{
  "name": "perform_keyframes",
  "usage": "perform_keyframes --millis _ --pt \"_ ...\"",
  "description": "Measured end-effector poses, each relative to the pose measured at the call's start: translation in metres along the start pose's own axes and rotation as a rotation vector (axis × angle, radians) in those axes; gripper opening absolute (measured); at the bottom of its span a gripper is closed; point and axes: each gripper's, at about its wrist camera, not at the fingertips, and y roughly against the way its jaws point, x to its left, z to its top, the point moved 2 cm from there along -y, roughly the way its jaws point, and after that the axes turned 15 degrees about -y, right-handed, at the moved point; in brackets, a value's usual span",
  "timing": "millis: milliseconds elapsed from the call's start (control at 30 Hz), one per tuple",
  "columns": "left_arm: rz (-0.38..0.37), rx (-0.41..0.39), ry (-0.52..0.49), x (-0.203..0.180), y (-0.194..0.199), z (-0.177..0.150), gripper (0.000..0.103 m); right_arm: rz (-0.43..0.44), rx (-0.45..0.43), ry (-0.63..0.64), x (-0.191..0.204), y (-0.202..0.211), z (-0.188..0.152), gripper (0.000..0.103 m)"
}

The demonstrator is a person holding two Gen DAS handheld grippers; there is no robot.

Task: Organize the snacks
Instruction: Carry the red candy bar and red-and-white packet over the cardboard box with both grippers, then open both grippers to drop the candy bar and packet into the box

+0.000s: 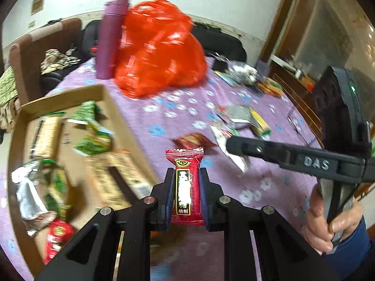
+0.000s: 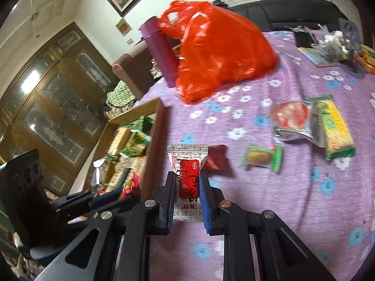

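My left gripper (image 1: 186, 172) is shut on a dark red candy packet (image 1: 187, 187), held upright beside the right wall of a cardboard box (image 1: 117, 114) with several snack packs inside. In the right wrist view the left gripper (image 2: 105, 199) holds that packet (image 2: 127, 187) at the box (image 2: 154, 126). My right gripper (image 2: 187, 175) is shut on a white and red candy packet (image 2: 188, 180) above the purple cloth. From the left wrist camera, the right gripper (image 1: 232, 144) comes in from the right with the white packet (image 1: 236, 159).
A loose dark red packet (image 2: 216, 157), a green-wrapped cake (image 2: 261, 157), a clear pack (image 2: 293, 117) and a cracker pack (image 2: 335, 128) lie on the flowered table cloth (image 2: 257, 199). A red plastic bag (image 2: 218, 53) and a purple flask (image 2: 161, 51) stand behind. More clutter sits at the far right.
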Motion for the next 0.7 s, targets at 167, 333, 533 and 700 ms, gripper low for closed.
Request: perform_keyframes --millis 167,333,533,700 --pt "0.058 -0.022 0.071 0.042 0.016 -0.009 0.019 0.013 0.037 0.025 0.037 -0.022 0.003 0.022" --pt "0.084 -0.031 0.133 0.075 0.027 -0.024 0.019 0.012 0.065 0.062 0.072 -0.051 0.007 0.022" --pt "0.097 -0.031 0.155 0.091 0.029 -0.036 0.019 -0.014 0.109 0.097 0.105 -0.098 0.01 0.022" --pt "0.095 -0.02 0.165 0.101 0.026 -0.045 0.019 -0.038 0.141 0.095 0.115 -0.13 0.008 0.022"
